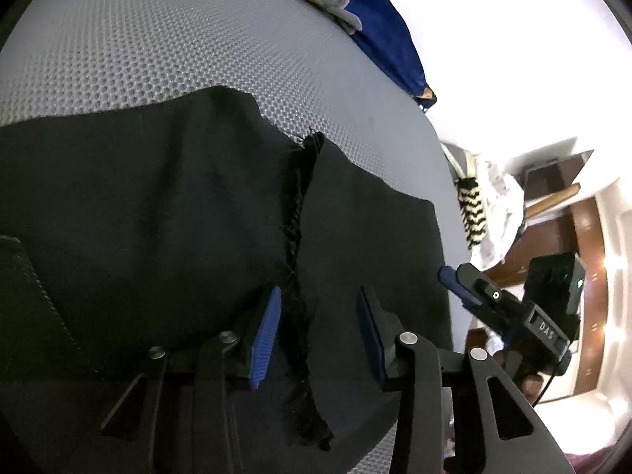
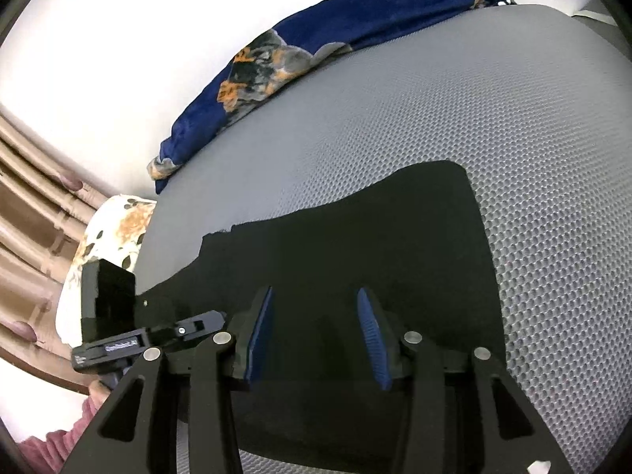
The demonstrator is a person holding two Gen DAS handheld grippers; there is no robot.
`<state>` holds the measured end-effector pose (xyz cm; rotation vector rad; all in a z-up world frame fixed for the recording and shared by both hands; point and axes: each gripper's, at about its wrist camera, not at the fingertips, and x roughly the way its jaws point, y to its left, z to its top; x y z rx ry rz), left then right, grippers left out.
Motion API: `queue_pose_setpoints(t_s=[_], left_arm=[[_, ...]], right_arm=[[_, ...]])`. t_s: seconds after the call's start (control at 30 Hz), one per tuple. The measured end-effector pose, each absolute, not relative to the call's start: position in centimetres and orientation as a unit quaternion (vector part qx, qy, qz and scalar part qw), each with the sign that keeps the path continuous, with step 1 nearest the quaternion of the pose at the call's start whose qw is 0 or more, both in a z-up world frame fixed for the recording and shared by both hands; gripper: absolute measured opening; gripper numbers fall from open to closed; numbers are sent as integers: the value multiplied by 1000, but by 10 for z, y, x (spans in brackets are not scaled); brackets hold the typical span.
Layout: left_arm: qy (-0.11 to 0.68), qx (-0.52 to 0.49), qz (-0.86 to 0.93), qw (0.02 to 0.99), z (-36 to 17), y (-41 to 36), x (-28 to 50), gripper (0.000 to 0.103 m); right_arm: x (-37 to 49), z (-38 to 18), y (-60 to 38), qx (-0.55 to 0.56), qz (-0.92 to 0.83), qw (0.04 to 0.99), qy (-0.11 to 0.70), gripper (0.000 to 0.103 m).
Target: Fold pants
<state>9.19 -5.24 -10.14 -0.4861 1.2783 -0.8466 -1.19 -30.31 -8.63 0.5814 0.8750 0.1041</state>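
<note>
The black pants point(image 1: 158, 205) lie flat on the grey mesh bed point(image 1: 138, 39), filling each frame's lower centre. Both the left claw point(image 1: 318, 335) and right claw point(image 2: 316, 335) hang released above the cloth, grasping nothing. The fabric looks soft, light and floppy; an edge or the frayed seam point(image 1: 294, 213) seems the best hold.

Pants point(image 1: 158, 205) cut off at left edge

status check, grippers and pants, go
Left hand-held gripper open over frayed seam. Right hand-held gripper open, nothing held. Black pants flat on grey mattress. Nothing in the way.
</note>
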Motion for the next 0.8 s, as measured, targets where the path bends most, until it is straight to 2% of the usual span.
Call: queue_pose_setpoints(t_s=[0.47, 0.53, 0.6, 0.8], left_arm=[[604, -263, -403, 635, -112, -68, 81, 40], [598, -249, -403, 646, -108, -71, 81, 33], [587, -212, -400, 671, -104, -81, 77, 5], [558, -163, -401, 708, -81, -87, 61, 3]], right_arm=[[-7, -93, -301, 294, 52, 855, 423, 42], [-7, -93, -301, 292, 50, 856, 423, 42], [-7, -91, -300, 290, 47, 859, 420, 42], [-9, -84, -304, 286, 34, 864, 413, 42]])
